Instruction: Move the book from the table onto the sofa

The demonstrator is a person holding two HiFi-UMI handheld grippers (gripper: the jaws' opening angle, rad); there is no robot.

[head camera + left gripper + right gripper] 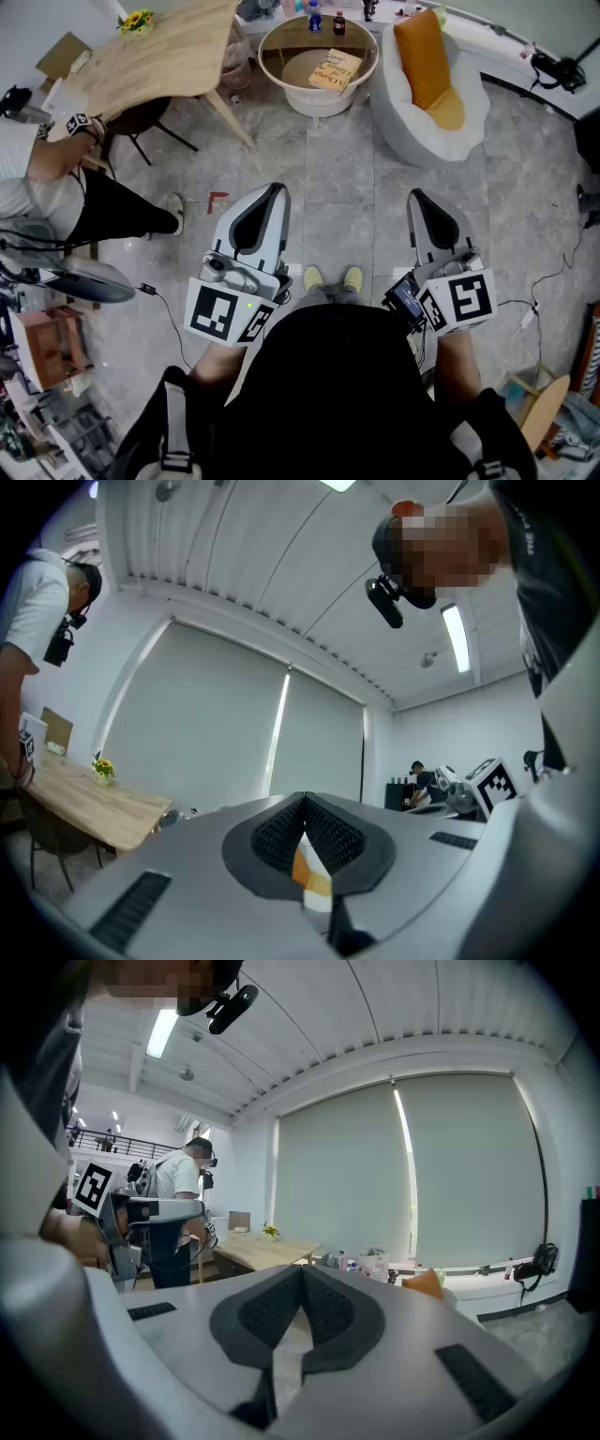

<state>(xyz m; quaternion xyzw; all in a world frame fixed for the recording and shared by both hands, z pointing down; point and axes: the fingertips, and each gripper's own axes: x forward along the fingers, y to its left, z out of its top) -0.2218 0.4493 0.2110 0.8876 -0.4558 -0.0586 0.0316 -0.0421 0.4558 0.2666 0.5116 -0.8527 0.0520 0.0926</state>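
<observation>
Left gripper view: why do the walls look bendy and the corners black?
Left gripper view: a wide-angle lens bows the ceiling lines and leaves a dark rim in the corners. Right gripper view: the same bowing and dark rim, with a bright ceiling lamp glaring. Head view: sharp and evenly lit, with much straighter lines.

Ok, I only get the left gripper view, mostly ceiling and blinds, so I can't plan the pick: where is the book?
Observer: The book lies flat on the round table, straight ahead across the floor in the head view.
Operator: And the sofa?
Observer: The white sofa, with an orange cushion on it, stands just right of that table.
Operator: Is the right gripper free?
Observer: Yes. The right gripper is shut, with its fingers together on nothing.
</observation>
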